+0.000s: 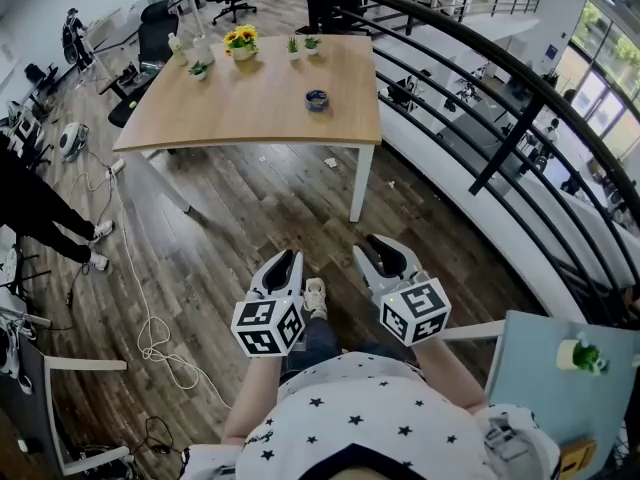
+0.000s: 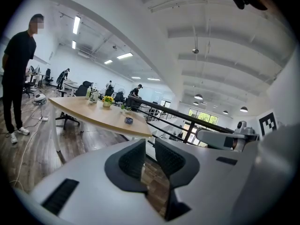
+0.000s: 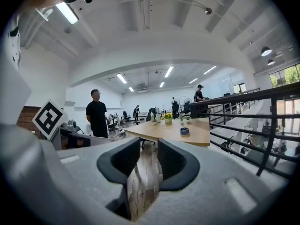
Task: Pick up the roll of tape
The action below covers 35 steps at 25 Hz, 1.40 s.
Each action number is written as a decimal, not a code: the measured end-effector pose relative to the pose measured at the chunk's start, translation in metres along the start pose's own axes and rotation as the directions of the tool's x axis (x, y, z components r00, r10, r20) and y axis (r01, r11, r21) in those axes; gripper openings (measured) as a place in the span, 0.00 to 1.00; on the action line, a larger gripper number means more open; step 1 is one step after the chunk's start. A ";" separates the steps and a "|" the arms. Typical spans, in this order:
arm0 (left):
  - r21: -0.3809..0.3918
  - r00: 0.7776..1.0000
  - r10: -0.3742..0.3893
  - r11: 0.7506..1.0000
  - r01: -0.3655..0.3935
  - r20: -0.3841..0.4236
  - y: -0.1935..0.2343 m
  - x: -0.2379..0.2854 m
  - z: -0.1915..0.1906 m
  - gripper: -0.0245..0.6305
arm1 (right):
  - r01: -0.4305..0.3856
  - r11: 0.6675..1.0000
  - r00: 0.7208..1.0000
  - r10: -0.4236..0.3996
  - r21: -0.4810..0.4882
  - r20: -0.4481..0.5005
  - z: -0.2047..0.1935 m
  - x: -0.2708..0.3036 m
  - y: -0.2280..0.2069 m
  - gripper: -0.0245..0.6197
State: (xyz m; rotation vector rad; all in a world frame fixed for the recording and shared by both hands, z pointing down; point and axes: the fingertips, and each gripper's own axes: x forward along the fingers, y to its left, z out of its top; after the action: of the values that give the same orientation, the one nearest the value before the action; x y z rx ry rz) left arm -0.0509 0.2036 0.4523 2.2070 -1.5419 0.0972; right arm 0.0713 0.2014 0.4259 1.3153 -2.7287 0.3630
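Tongs: my left tongs (image 2: 149,146) and right tongs (image 3: 149,149) ajar, empty.
Risk: narrow gap may shove roll of tape (image 1: 316,99) toward surface (image 1: 250,113) right edge.

Open-plan office, desk (image 1: 250,108), swivel chair (image 1: 157,28), strip lights (image 3: 121,78), railing (image 3: 243,96)

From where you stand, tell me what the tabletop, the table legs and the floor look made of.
Tabletop: light wood or wood-look laminate, matte; pale tan with faint grain.
Table legs: probably white-painted metal; slim, straight, uniform colour.
Floor: dark wood planks or wood-look vinyl, slightly glossy; plank seams and pale reflections show.
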 end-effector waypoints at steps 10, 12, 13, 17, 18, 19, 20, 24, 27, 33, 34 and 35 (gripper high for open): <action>-0.005 0.999 -0.042 0.999 0.042 0.007 0.022 0.059 0.028 0.22 | -0.001 1.000 1.000 0.001 0.002 -0.004 0.015 0.059 -0.037 0.29; -0.005 0.999 -0.051 0.999 0.051 0.003 0.029 0.072 0.036 0.24 | 0.000 1.000 1.000 0.000 0.004 -0.006 0.021 0.075 -0.044 0.30; -0.006 0.999 -0.054 0.999 0.054 0.001 0.032 0.079 0.040 0.24 | 0.001 1.000 1.000 -0.001 0.005 -0.008 0.025 0.084 -0.048 0.31; -0.003 0.998 -0.064 0.998 0.064 -0.008 0.049 0.107 0.061 0.26 | 0.009 1.000 1.000 -0.009 0.011 -0.012 0.040 0.119 -0.064 0.35; -0.001 0.998 -0.068 0.998 0.068 -0.010 0.053 0.114 0.067 0.27 | 0.012 1.000 1.000 -0.012 0.011 -0.011 0.045 0.127 -0.068 0.36; 0.001 0.997 -0.070 0.998 0.070 -0.012 0.058 0.122 0.072 0.27 | 0.014 1.000 1.000 -0.014 0.011 -0.009 0.049 0.135 -0.071 0.36; 0.002 0.997 -0.073 0.997 0.073 -0.013 0.062 0.129 0.078 0.28 | 0.016 1.000 1.000 -0.016 0.012 -0.008 0.052 0.143 -0.075 0.37; 0.007 0.996 -0.087 0.996 0.087 -0.016 0.077 0.159 0.098 0.28 | 0.023 0.999 1.000 -0.023 0.028 -0.002 0.065 0.175 -0.092 0.39; 0.005 0.995 -0.100 0.995 0.101 -0.024 0.090 0.181 0.112 0.28 | 0.030 0.999 1.000 -0.030 0.034 -0.002 0.073 0.201 -0.102 0.40; 0.004 0.993 -0.113 0.994 0.113 -0.041 0.116 0.225 0.132 0.28 | 0.050 0.998 0.999 -0.049 0.039 -0.006 0.084 0.245 -0.124 0.42; 0.003 0.992 -0.116 0.993 0.116 -0.044 0.121 0.232 0.135 0.28 | 0.053 0.998 0.999 -0.053 0.040 -0.007 0.086 0.252 -0.128 0.43; 0.002 0.992 -0.120 0.993 0.120 -0.047 0.125 0.239 0.139 0.28 | 0.057 0.998 0.998 -0.056 0.042 -0.009 0.087 0.260 -0.132 0.43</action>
State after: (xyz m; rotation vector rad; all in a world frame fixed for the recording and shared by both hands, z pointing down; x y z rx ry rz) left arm -0.1012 -0.0953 0.4397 2.2788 -1.3824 0.1147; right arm 0.0136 -0.0969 0.4118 1.3952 -2.6856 0.4216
